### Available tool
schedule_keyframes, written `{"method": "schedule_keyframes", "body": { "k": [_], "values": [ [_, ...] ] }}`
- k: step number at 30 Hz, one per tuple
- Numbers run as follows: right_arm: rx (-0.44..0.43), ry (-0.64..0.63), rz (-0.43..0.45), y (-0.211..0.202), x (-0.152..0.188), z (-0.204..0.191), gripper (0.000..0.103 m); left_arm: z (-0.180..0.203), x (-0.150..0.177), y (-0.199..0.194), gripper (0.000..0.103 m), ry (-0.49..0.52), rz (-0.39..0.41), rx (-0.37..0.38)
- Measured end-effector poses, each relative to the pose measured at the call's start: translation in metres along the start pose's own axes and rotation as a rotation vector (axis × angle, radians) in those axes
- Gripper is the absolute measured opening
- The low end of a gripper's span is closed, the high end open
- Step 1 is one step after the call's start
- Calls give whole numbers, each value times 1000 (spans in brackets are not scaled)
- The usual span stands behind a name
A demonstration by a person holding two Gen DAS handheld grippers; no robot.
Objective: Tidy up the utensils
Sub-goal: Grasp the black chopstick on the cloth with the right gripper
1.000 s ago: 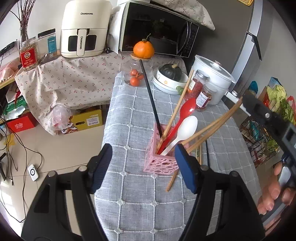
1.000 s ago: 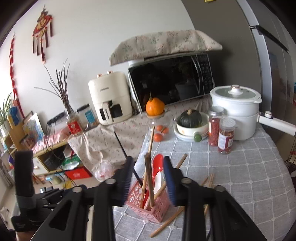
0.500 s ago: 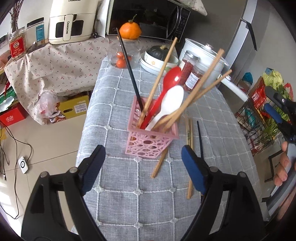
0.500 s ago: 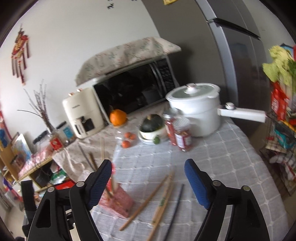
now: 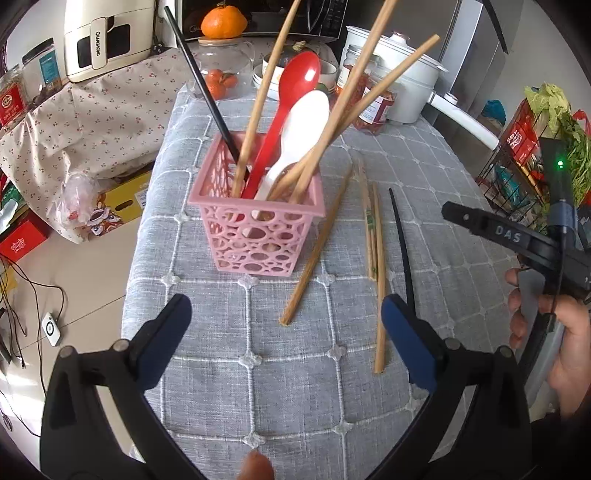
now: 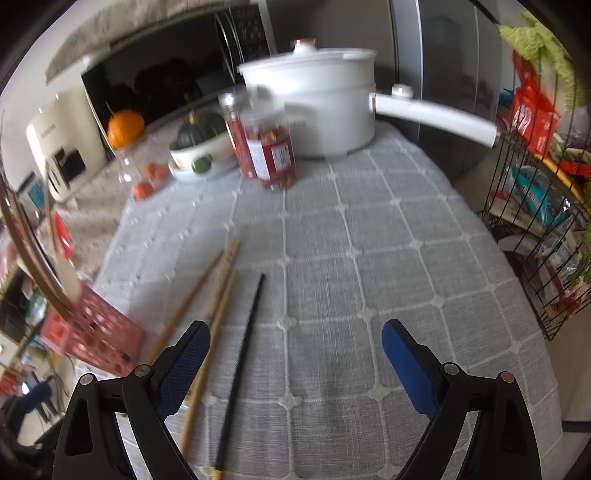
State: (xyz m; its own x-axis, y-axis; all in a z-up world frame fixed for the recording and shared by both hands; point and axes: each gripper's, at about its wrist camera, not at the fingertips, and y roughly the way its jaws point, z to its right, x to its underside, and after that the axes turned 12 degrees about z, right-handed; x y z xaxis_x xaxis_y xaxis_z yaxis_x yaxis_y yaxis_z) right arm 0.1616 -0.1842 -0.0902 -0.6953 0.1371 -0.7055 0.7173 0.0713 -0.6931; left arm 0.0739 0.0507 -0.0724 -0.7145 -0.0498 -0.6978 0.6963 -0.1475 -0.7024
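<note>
A pink lattice basket (image 5: 258,225) stands on the grey checked tablecloth (image 5: 295,369). It holds a red spoon (image 5: 291,96), a white spoon (image 5: 299,129), several wooden chopsticks and one black chopstick (image 5: 201,85). To its right lie loose wooden chopsticks (image 5: 317,251) and a black chopstick (image 5: 402,251). My left gripper (image 5: 288,339) is open and empty, in front of the basket. My right gripper (image 6: 295,362) is open and empty over the cloth, with the black chopstick (image 6: 243,358) and wooden chopsticks (image 6: 210,332) by its left finger. The basket (image 6: 96,343) is at its left.
At the back stand two red jars (image 6: 269,147), a white pot (image 6: 317,103) with a long handle, a bowl with a squash (image 6: 199,147), an orange on a glass jar (image 5: 221,26), a microwave and an air fryer (image 5: 107,37). A wire rack (image 6: 535,229) stands right of the table.
My left gripper has come closer to the basket. My right gripper has dropped low over the cloth toward the loose chopsticks. Both stay open.
</note>
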Motion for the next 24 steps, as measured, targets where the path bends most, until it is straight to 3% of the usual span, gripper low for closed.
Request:
{"method": "schedule_keyframes", "body": {
  "k": [5, 14, 16, 19, 21, 24],
  "values": [
    [15, -43, -97, 28, 17, -8, 95, 0, 3, 3, 102, -10, -2, 2],
    [43, -110, -195, 58, 34, -22, 96, 8, 7, 0, 102, 47, 55, -36],
    [54, -134, -183, 59, 34, -23, 94, 10, 8, 1, 102, 51, 54, -37],
    [72, -144, -173, 57, 32, -22, 70, 14, 9, 3, 102, 64, 37, -36],
    [65, -141, -180, 53, 29, -19, 37, 21, 10, 3, 102, 84, 29, -30],
    [23, -131, -209, 51, 26, -12, 15, 32, 10, 3, 102, 124, 20, -23]
  ]
}}
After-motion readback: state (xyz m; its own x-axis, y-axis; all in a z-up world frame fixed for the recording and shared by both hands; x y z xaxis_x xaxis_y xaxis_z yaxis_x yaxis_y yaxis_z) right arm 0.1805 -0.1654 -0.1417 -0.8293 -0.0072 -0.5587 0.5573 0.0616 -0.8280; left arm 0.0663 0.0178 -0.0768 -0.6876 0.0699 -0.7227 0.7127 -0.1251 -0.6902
